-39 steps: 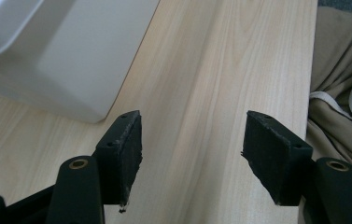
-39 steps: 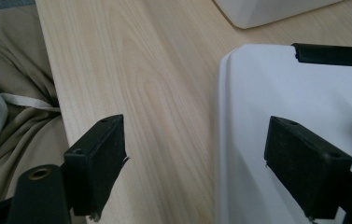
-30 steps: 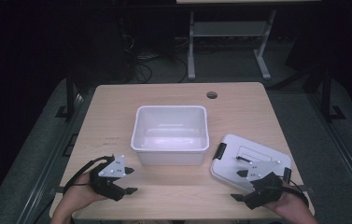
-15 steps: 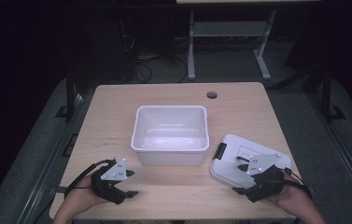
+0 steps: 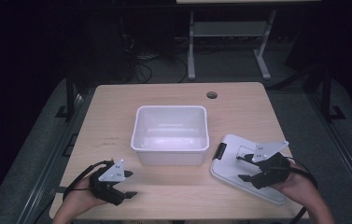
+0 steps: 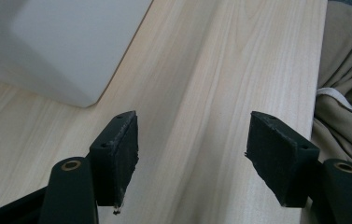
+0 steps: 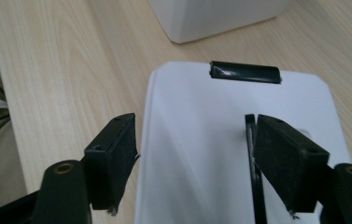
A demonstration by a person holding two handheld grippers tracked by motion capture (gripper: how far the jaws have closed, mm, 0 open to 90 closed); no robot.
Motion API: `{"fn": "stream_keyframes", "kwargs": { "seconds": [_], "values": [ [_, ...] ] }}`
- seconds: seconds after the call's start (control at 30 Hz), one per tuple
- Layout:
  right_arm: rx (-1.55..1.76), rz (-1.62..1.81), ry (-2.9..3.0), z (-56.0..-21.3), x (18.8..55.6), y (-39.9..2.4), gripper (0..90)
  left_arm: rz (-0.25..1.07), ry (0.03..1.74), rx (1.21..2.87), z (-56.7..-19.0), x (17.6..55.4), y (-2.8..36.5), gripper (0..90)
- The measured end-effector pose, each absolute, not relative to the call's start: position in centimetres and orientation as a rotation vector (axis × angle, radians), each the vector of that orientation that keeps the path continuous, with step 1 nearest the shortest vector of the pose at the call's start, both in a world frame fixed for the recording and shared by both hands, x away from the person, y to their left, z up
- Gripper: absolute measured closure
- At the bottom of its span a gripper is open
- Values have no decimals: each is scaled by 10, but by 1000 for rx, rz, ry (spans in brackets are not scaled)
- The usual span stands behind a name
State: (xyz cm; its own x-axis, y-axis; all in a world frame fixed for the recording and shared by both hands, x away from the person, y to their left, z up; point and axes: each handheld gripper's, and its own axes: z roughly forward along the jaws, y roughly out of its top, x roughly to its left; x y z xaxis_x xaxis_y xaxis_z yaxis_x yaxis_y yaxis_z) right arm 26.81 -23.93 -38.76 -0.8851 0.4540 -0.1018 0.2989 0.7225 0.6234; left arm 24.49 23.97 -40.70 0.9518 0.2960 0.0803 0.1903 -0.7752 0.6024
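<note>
Lid (image 5: pixel 239 163) lies flat on wooden table (image 5: pixel 117 116).

In the high view the table (image 5: pixel 257 112) is evenly lit from above while the room around it falls into near black. The white bin (image 5: pixel 171 135) glares softly on its floor. Both gripper views are bright, their close black jaws slightly soft, with faint shadows on the wood.
</note>
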Motion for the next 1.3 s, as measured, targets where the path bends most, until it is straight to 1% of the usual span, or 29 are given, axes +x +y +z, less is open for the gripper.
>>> {"fn": "stream_keyframes", "kwargs": {
  "seconds": [0.17, 0.43, 0.67, 0.7, 0.77, 0.8, 0.87, 0.9, 1.2, 1.3],
  "values": [
    [632, 883, 2686, -391, 276, -246, 304, 231, 345, 2472, -408, 245, 241, 334],
    [670, 854, 2690, -396, 285, -254, 368, 248, 361, 2449, -412, 244, 242, 330],
    [684, 808, 2705, -401, 292, -257, 454, 245, 376, 2438, -417, 244, 243, 330],
    [695, 795, 2707, -402, 294, -258, 488, 243, 380, 2439, -417, 244, 243, 327],
    [700, 782, 2716, -404, 296, -259, 517, 242, 379, 2442, -418, 243, 243, 327],
    [704, 773, 2721, -404, 297, -259, 546, 244, 379, 2443, -418, 243, 243, 327],
    [705, 760, 2725, -406, 298, -261, 580, 240, 381, 2441, -418, 243, 243, 327],
    [705, 760, 2725, -406, 298, -261, 580, 242, 380, 2441, -418, 243, 243, 327],
    [719, 736, 2748, -410, 307, -264, 742, 240, 383, 2443, -418, 244, 244, 328],
    [714, 737, 2758, -410, 307, -264, 754, 240, 388, 2437, -418, 244, 244, 328]
  ]
}}
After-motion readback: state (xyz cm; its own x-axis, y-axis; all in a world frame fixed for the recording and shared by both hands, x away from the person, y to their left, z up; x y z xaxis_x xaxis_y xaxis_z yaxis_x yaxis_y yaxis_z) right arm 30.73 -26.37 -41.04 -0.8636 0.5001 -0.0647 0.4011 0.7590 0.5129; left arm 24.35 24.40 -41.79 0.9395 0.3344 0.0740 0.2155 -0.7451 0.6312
